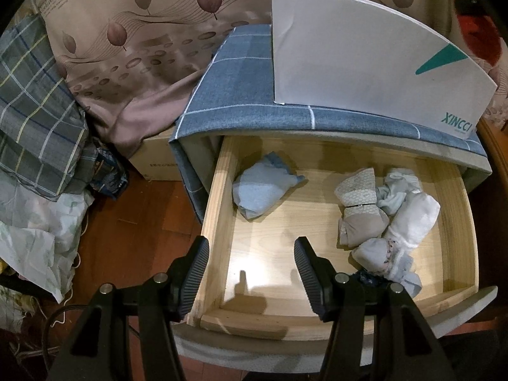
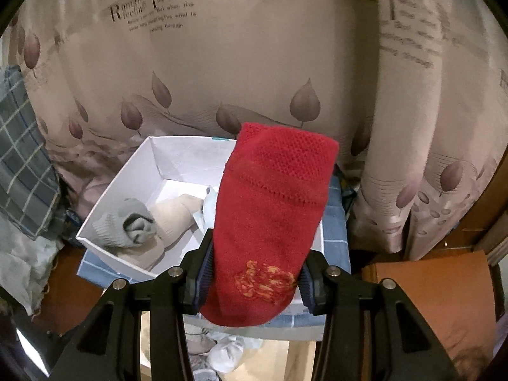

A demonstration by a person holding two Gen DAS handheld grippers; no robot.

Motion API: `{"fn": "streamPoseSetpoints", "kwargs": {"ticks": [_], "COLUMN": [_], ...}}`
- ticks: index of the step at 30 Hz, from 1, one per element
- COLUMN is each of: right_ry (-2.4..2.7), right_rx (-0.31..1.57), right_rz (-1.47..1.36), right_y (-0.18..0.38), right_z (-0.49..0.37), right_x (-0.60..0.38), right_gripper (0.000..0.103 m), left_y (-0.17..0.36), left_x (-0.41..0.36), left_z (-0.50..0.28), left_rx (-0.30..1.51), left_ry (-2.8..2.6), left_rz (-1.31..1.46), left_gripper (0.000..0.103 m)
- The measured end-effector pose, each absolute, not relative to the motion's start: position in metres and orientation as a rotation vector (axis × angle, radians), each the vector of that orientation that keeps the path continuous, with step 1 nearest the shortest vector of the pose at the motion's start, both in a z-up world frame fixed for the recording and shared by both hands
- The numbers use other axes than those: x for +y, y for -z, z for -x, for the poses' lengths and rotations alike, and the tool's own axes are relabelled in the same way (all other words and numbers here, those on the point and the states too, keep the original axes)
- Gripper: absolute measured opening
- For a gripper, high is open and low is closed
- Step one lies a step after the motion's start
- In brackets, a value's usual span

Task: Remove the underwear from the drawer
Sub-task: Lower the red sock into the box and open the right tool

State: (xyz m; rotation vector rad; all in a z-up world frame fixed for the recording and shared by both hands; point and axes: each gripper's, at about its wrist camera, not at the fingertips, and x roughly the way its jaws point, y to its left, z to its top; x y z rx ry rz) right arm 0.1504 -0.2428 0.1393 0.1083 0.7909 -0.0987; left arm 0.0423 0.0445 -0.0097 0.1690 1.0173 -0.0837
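left gripper (image 1: 251, 255): held spread over drawer (image 1: 212, 209) | right gripper (image 2: 254, 277): red garment (image 2: 270, 209) is pinched above box (image 2: 127, 174) | rolled underwear (image 1: 265, 187) is seen at 12 o'clock of left gripper, pile (image 1: 385, 209) at 2 o'clock

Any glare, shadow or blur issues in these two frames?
Left wrist: glare patch on the drawer floor, with the left gripper casting a shadow there; fisheye bends the box edges. Right wrist: curtain text smeared at right, red sock sharp.
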Motion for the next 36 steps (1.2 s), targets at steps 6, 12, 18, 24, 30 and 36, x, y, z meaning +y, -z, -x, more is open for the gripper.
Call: {"fn": "streamPoseSetpoints", "kwargs": {"ticks": [6, 12, 18, 24, 30, 36], "right_ry": [0.100, 0.108, 0.116, 0.113, 0.100, 0.060], "right_rx": [0.832, 0.910, 0.966, 0.995, 0.991, 0.972], "right_rz": [-0.064, -0.031, -0.042, -0.039, -0.041, -0.073], "right_y": [-0.121, -0.095, -0.077, -0.067, -0.072, -0.094], "right_z": [-0.174, -0.195, -0.208, -0.212, -0.206, -0.183], "right_x": [-0.232, -0.227, -0.235, -0.231, -0.230, -0.232], "right_gripper": [0.043, 0.043, 0.044, 0.046, 0.059, 0.061], "left_y": [0.010, 0.011, 0.012, 0.014, 0.016, 0.018], "left_x": [0.051, 0.052, 0.052, 0.051, 0.050, 0.051], "left_z": [-0.044, -0.045, -0.046, -0.048, -0.048, -0.050], "left_rx": [1.021, 1.022, 1.031, 1.039, 1.051, 1.058], "left_ry": [0.078, 0.079, 0.080, 0.079, 0.073, 0.063], "left_rz": [-0.135, -0.121, -0.118, -0.120, -0.125, -0.120], "left_gripper": [0.057, 0.057, 0.057, 0.057, 0.057, 0.057]}}
